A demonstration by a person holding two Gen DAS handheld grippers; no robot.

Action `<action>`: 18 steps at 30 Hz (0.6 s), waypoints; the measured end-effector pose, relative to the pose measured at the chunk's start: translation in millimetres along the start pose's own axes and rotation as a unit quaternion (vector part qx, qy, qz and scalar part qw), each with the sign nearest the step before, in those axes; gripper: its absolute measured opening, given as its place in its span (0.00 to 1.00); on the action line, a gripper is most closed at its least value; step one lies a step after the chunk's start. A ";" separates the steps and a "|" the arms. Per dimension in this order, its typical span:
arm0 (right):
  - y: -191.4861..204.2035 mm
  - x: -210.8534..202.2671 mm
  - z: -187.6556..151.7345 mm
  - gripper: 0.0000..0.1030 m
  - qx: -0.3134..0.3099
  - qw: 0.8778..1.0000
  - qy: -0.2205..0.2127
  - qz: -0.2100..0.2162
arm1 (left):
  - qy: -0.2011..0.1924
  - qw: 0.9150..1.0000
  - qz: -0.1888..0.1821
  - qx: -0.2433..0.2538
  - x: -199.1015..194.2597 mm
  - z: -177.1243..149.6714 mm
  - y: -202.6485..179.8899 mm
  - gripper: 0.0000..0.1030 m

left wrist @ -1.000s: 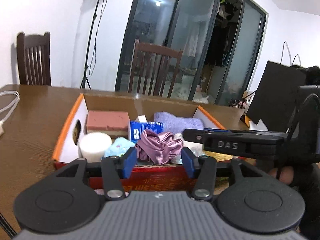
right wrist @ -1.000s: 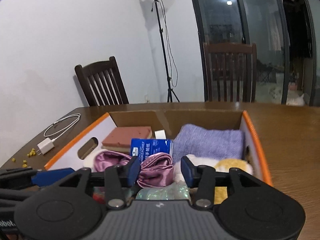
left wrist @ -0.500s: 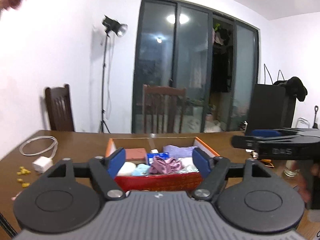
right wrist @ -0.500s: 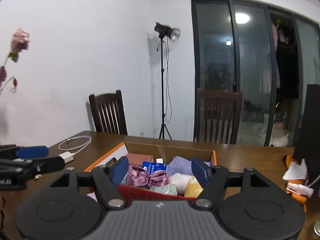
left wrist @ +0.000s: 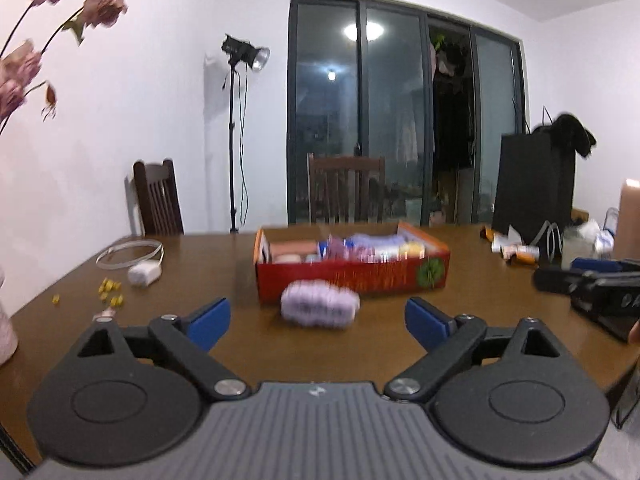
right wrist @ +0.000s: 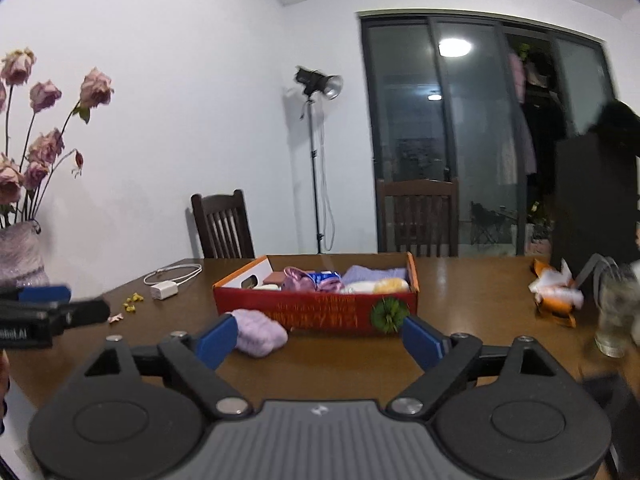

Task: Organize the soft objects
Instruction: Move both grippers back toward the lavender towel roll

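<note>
A red cardboard box (left wrist: 352,276) (right wrist: 320,310) with orange rims stands mid-table, filled with soft items: a purple satin cloth (right wrist: 298,278), a lilac towel (right wrist: 374,274), a yellow plush (right wrist: 390,285), a pink sponge (left wrist: 290,248). A lilac knitted bundle (left wrist: 318,308) (right wrist: 258,332) lies on the table in front of the box. My left gripper (left wrist: 318,324) is well back from the box, its jaws opening wide with nothing between them. My right gripper (right wrist: 318,340) is also back, jaws opening, empty. Each gripper shows at the edge of the other's view.
A white charger with cable (left wrist: 144,272) (right wrist: 164,290) and yellow bits (left wrist: 110,294) lie left. A vase of dried roses (right wrist: 20,256) stands far left. Orange packets (right wrist: 554,296), a glass (right wrist: 612,320) and a black bag (left wrist: 534,184) are at the right. Chairs stand behind the table.
Both grippers pulled back from over the box and their jaws opened wide. The whole box and the lilac bundle in front of it are now in view.
</note>
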State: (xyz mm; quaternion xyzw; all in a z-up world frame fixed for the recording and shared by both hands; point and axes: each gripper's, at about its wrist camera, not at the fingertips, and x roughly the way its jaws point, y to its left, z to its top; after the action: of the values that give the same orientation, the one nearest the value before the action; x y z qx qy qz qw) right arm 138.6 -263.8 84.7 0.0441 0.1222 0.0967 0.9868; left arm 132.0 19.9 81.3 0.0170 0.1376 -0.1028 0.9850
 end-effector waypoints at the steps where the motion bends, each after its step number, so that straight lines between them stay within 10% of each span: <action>1: -0.5 -8.7 -8.2 0.92 0.008 1.000 -0.004 -0.004 | 0.004 1.000 0.000 0.001 -3.3 -6.3 1.7 0.96; 18: 16.5 -29.0 -35.2 0.93 -0.012 1.000 0.017 -0.020 | 0.032 0.999 0.011 -0.030 2.7 -24.6 16.0 0.96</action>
State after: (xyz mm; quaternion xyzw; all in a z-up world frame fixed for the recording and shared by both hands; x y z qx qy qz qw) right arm 99.2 -251.3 59.3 0.0278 0.1383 0.0787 0.9869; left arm 131.3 36.5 57.0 -0.0080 0.1721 -0.0874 0.9812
